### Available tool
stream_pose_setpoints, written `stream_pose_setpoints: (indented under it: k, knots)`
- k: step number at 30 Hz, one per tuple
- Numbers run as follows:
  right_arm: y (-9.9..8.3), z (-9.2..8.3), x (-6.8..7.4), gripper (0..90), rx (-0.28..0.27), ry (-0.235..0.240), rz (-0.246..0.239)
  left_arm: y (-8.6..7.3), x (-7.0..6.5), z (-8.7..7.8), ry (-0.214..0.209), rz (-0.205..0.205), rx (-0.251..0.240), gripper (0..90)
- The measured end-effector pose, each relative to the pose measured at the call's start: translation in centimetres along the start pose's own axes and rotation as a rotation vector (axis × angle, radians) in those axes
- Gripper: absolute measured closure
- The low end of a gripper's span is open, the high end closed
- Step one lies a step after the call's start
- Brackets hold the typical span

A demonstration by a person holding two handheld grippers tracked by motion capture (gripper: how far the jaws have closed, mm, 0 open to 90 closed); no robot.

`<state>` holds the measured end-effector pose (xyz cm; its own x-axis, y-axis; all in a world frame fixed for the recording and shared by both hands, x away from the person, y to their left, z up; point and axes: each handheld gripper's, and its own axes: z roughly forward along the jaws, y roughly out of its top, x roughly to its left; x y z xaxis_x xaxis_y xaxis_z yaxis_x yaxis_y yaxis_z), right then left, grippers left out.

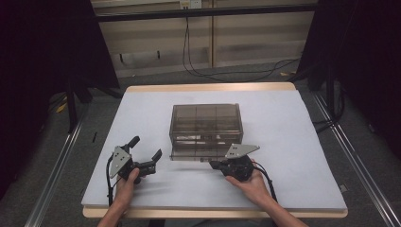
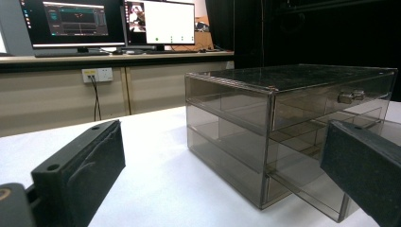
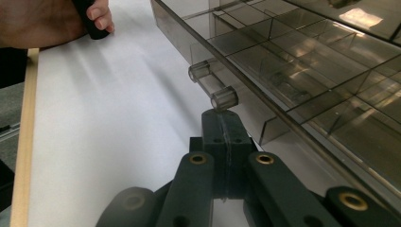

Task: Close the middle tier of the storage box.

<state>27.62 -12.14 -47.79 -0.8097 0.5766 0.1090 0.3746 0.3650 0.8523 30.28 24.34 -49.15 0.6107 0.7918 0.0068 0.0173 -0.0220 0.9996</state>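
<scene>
A smoky clear drawer box [image 1: 206, 124] stands in the middle of the white table top [image 1: 283, 142]. Its bottom drawer [image 1: 201, 153] sticks out a little toward me. My right gripper [image 1: 211, 164] is shut with nothing between its jaws. In the right gripper view its tip [image 3: 222, 120] sits just short of the drawer's clear bar handle [image 3: 215, 87]; I cannot tell whether they touch. The left gripper [image 1: 146, 147] rests on the table left of the box, jaws wide open and holding nothing. From the left gripper view [image 2: 222, 142] the box [image 2: 283, 109] stands ahead and to the right.
The drawer [image 3: 293, 61] is split into several small compartments. The upper drawer has a small knob [image 2: 351, 96]. A desk with monitors [image 2: 113, 21] stands beyond the table. Cables [image 1: 227, 73] lie on the floor behind. White surface spreads left and right of the box.
</scene>
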Motion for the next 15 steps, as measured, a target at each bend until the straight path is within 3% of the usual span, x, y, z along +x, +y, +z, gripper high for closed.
stream_pose_setpoints:
  k: [15]
  knots:
    - [0.0, -0.12, -0.26, 90.0, -0.006, -0.021, 0.005, 0.0, 0.0, 0.0, 0.0, 0.0, 0.0, 0.9]
